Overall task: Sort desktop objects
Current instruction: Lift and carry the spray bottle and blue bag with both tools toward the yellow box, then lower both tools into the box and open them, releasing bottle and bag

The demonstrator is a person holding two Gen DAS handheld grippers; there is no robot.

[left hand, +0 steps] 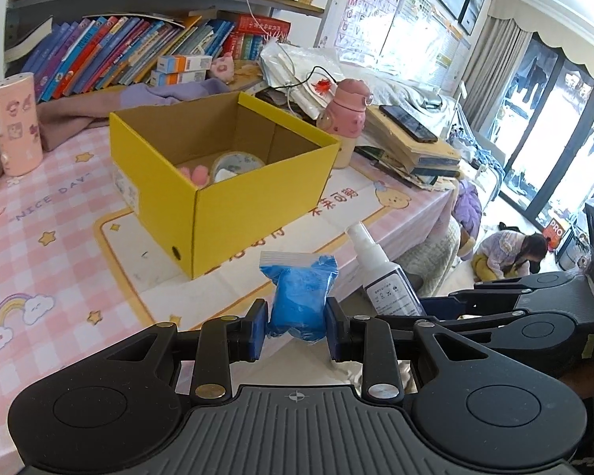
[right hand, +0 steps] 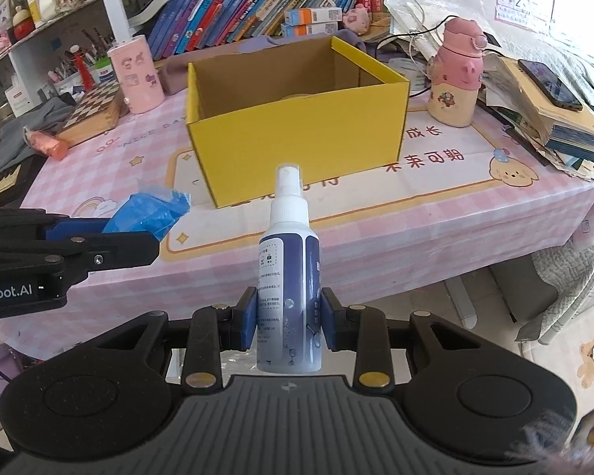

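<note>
While both loads hang short of yellow box (left hand: 225, 182), I keep left gripper (left hand: 297, 326) clamped on blue bag (left hand: 299, 301), right gripper (right hand: 288, 322) clamped on spray bottle (right hand: 289, 277), upright, nozzle clear. Box open-topped, items already inside: likely drop target.

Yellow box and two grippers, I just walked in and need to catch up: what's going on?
A person is sorting desk items into the yellow box. The left gripper is shut on a blue bag; the right gripper is shut on a spray bottle. Both are held in front of the box, not yet inside. A tape roll already lies in it.
</note>
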